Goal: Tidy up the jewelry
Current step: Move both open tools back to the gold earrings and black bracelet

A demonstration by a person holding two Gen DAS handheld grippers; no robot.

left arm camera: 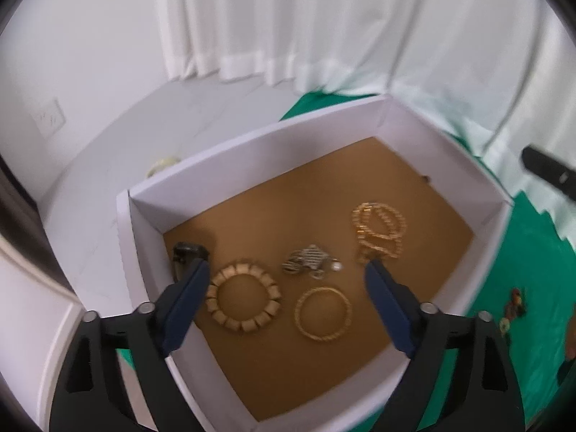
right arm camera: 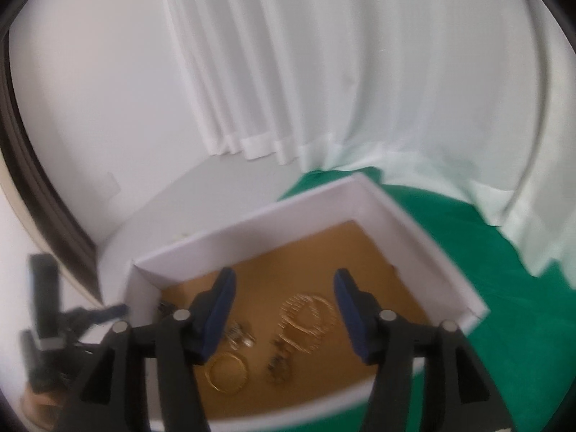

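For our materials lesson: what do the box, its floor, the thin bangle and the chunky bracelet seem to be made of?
Box: white card, matte, creased at the corners.
Floor: brown, matte; probably cardboard or cork.
Thin bangle: gold-coloured metal, judging by its glinting, textured rim.
Chunky bracelet: pale beige blocks, dull; wood or plastic, unclear.

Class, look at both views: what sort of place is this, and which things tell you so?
Probably a room at home or a staged set: a green cloth covers the surface, white curtains hang behind, and a white box holds bracelets and a gold chain.
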